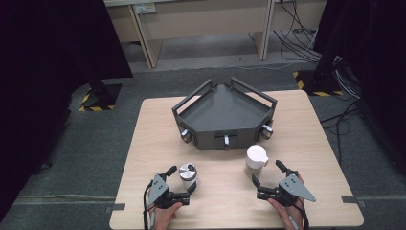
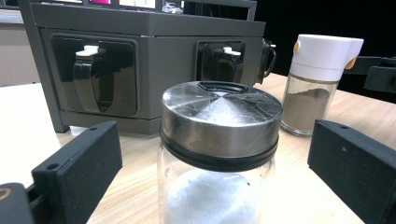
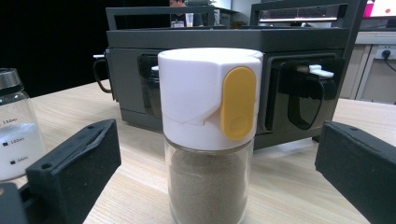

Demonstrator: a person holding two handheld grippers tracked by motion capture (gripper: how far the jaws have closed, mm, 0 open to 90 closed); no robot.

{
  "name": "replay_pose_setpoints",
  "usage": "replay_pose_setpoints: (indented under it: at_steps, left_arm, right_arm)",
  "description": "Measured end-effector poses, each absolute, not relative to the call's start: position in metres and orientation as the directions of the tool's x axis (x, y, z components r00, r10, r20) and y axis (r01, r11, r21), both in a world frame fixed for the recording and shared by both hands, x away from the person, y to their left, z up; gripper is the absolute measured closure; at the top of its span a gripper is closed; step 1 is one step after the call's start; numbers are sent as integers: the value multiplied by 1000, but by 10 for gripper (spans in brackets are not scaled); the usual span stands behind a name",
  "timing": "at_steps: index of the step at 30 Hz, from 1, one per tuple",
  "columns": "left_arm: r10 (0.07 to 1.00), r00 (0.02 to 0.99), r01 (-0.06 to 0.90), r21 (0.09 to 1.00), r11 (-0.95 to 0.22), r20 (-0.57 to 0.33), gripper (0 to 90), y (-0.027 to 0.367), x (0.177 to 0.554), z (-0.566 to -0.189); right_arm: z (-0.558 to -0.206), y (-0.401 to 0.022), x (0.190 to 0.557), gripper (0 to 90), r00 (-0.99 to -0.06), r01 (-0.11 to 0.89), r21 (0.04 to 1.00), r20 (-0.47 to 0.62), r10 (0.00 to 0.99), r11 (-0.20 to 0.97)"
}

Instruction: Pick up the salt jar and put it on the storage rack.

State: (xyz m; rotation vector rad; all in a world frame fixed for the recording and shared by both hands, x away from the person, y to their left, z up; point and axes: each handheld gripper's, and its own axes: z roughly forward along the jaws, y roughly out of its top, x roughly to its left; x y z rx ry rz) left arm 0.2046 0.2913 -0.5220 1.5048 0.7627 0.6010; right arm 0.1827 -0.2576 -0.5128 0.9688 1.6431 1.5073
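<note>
**Two jars, each framed by wide-open jaws**

On the wooden table (image 1: 143,143), the left gripper (image 1: 181,179) sits with its jaws spread wide on either side of a glass jar with a metal lid (image 1: 188,176). In the left gripper view this jar (image 2: 219,154) stands upright between the two black jaws, a clear gap on each side, so neither pad touches it. It holds a white powder.

The right gripper (image 1: 267,174) is likewise spread fully, holding nothing. The glass jar with a white cap (image 1: 256,159) stands upright just ahead of its jaw tips in the high view. In the right gripper view this jar (image 3: 210,130), filled with brown powder and bearing a yellow tab on the cap, is centred between the jaws with bare table on both sides of it.

Both jars stand near the person's edge of the table, well apart from each other, in front of the dark grey rack (image 1: 225,115), which sits farther back near the table's middle.
</note>
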Motion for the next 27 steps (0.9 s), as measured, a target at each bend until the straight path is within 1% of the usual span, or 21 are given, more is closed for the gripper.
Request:
replay_pose_setpoints:
  at_steps: [27]
  left_arm:
    - [763, 643, 105, 994, -1, -68, 21, 292, 204, -521]
  right_arm:
    - [-513, -258, 183, 3, -479, 68, 997, -5, 878, 42]
